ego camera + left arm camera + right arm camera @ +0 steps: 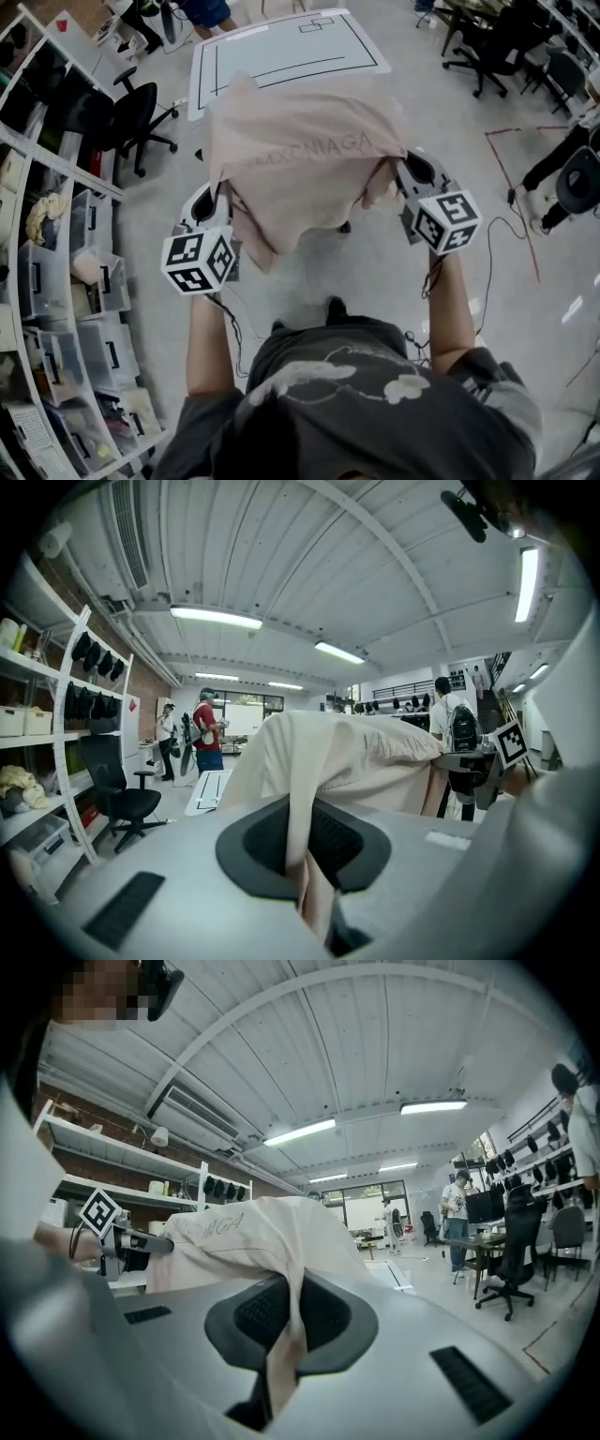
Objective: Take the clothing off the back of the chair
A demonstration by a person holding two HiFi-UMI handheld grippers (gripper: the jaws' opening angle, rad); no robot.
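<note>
1. Reference item: the white rectangular floor mat with black lines (281, 47), which lies flat on the grey floor (375, 272) ahead of me. All positions below are given relative to this mat.

2. The open white shelving rack with clear plastic bins (56, 281) runs well to the left of the mat, on my side of it.

3. The pale pink fabric garment with faint lettering across it (300, 155) is held up in the air on my side of the mat. In the head view its upper fold overlaps the mat's near edge. It is stretched between my two tools, and its loose folds hang down between them.

4. The black swivel office chair (131, 117) stands just beside the mat's left edge.

5. My left gripper (217, 202) is nearer to me than the mat's near-left corner. Its jaws are clamped narrow on a fold of the garment (347, 752), which runs down between them.

6. My right gripper (412, 173) is nearer to me than the mat's near-right corner. Its jaws are likewise pinched together on a fold of the garment (244, 1232).
</note>
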